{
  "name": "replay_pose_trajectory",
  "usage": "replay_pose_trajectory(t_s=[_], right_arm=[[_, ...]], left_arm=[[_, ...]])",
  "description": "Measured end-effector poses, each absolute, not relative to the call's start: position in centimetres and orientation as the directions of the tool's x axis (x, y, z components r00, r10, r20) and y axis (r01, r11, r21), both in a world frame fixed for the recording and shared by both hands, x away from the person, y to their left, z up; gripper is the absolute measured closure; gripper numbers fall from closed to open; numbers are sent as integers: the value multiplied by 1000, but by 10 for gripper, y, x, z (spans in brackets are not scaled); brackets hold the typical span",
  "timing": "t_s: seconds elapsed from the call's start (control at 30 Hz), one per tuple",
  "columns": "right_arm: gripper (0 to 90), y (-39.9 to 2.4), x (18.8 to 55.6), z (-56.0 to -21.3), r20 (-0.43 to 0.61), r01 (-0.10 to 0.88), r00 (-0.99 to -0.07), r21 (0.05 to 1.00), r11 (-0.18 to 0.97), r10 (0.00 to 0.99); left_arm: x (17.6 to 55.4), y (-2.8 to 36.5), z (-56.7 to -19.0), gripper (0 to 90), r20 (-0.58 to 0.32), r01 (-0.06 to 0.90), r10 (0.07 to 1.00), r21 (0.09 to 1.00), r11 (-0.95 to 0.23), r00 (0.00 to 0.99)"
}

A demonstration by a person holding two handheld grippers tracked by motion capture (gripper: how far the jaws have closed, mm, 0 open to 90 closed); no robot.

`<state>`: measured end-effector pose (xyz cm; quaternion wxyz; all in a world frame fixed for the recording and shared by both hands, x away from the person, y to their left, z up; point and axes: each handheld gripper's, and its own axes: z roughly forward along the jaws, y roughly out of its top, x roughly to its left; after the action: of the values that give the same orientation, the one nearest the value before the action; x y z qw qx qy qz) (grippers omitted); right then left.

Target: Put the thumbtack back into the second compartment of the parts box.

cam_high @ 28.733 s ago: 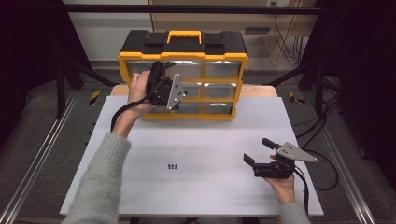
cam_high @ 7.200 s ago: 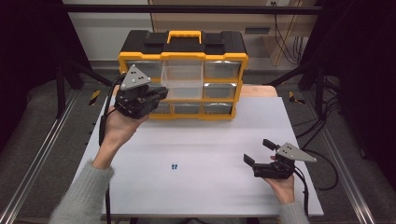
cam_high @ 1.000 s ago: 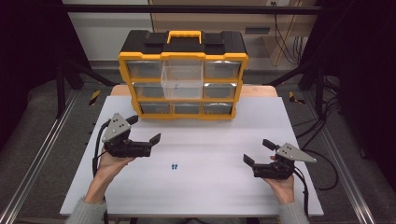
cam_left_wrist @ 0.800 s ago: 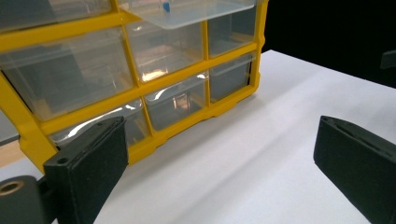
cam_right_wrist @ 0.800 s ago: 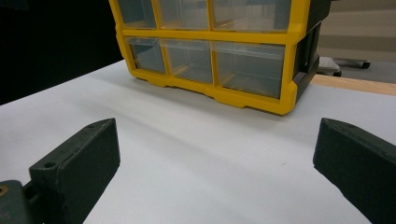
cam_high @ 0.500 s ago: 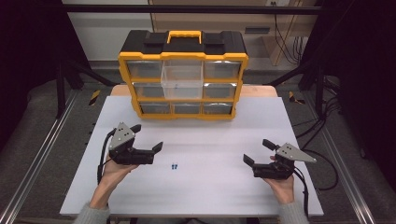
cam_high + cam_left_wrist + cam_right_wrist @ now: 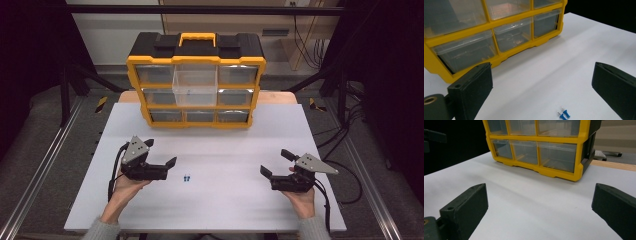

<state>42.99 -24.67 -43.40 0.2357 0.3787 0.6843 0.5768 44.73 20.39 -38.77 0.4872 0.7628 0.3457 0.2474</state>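
Note:
Two small blue push pins (image 7: 186, 177) (image 7: 564, 114) lie side by side on the white table (image 7: 225, 150). My left gripper (image 7: 161, 152) (image 7: 541, 82) is open just left of them, its jaws wide apart and empty, aimed toward the pins. Over at the table's right side, my right gripper (image 7: 276, 163) (image 7: 539, 205) rests low, open and empty, pointing left. A yellow and black drawer organizer (image 7: 196, 80) (image 7: 486, 32) (image 7: 539, 145) stands at the back of the table. Its top middle clear drawer (image 7: 195, 84) is pulled out, with a few small blue bits inside.
A wooden board (image 7: 280, 97) shows behind the organizer at the table's back edge. Metal rails (image 7: 40, 165) run along both sides of the table. Cables (image 7: 345, 170) trail on the floor at the right.
My left gripper has come down from the organizer to the table and edged right toward the pins over the last second. Fewer blue pins lie on the table than earliest. The right gripper stayed still.

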Motion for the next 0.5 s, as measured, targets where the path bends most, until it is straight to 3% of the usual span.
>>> replay_pose_trajectory(t_s=[0.5], right_arm=[[12,-246,430,-434,118,249,-603,967,46,789]], left_arm=[[448,196,-406,37,14,352,774,885,-304,633]])
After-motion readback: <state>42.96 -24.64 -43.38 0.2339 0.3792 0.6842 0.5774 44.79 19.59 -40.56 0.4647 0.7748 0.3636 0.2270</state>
